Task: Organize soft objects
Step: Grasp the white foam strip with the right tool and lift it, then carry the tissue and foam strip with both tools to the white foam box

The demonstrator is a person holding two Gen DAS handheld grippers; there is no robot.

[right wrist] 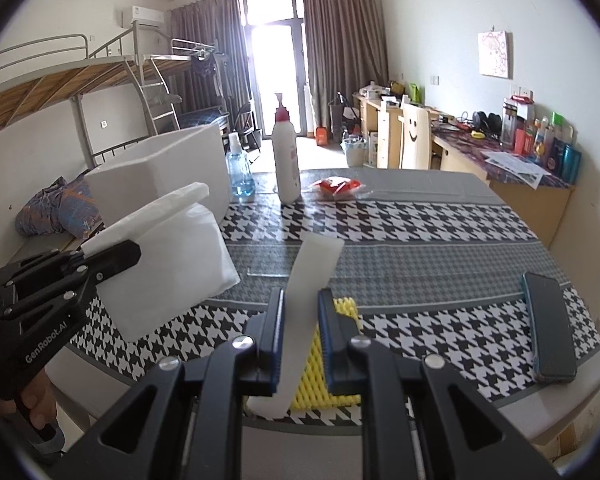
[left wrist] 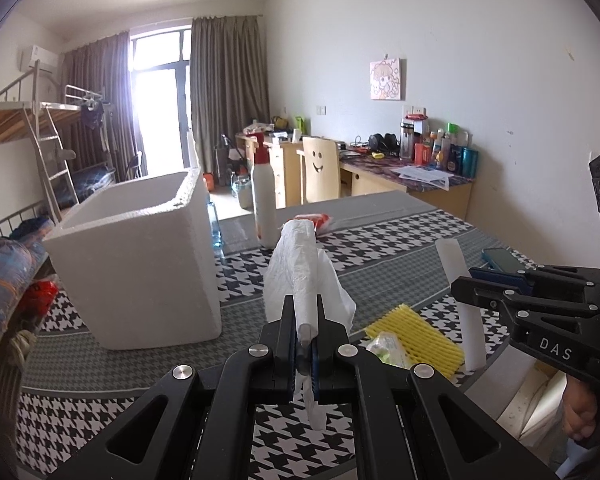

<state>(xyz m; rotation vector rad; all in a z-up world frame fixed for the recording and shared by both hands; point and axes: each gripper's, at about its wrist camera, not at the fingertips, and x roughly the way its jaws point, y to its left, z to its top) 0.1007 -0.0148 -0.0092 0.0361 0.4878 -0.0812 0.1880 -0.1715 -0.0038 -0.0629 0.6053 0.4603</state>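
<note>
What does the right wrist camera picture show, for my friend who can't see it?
The right gripper holds a white foam strip above a houndstooth tablecloth. On the left, the left gripper holds a white plastic bag, near a white foam box.

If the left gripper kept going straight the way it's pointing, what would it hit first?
Probably the white pump bottle, standing straight beyond the rolled plastic bag held in the left gripper. Depth is unclear; it might meet the table first.
</note>
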